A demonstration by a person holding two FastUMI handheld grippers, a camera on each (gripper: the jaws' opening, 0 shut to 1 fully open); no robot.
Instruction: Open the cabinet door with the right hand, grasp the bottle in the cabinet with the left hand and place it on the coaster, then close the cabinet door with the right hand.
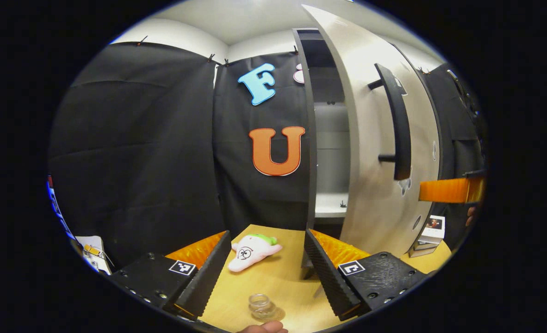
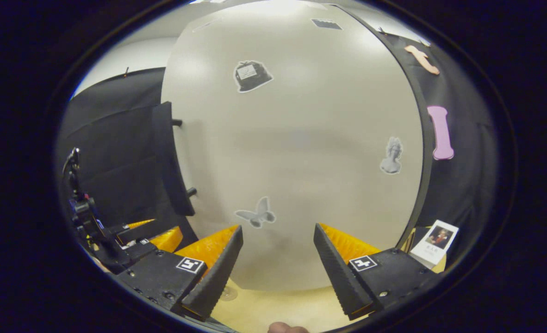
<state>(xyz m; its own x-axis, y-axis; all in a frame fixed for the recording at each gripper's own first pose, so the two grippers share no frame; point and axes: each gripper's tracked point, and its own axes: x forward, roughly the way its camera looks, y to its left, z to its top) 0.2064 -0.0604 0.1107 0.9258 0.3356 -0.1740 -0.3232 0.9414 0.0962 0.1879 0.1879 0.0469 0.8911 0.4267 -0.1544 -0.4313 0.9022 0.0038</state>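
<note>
The white cabinet door [image 1: 375, 152] with its black bar handle [image 1: 396, 125] stands ajar, and the gap shows grey shelves [image 1: 331, 206] inside. A small clear glass bottle [image 1: 261, 305] stands on the wooden table [image 1: 282, 277], low between my left gripper's fingers; whether a coaster lies under it is hard to tell. My left gripper [image 1: 267, 238] is open and holds nothing. My right gripper [image 2: 278, 229] is open, facing the door's outer face [image 2: 301, 138] close up, to the right of the handle [image 2: 171, 162]. One finger of the right gripper [image 1: 449, 190] shows past the door's edge.
A white plush toy [image 1: 253, 249] lies on the table between the left fingers' tips. A small box with a picture [image 1: 433, 229] stands right of the cabinet [image 2: 435, 240]. The left gripper [image 2: 155, 240] shows low on the left. Black cloth walls the booth.
</note>
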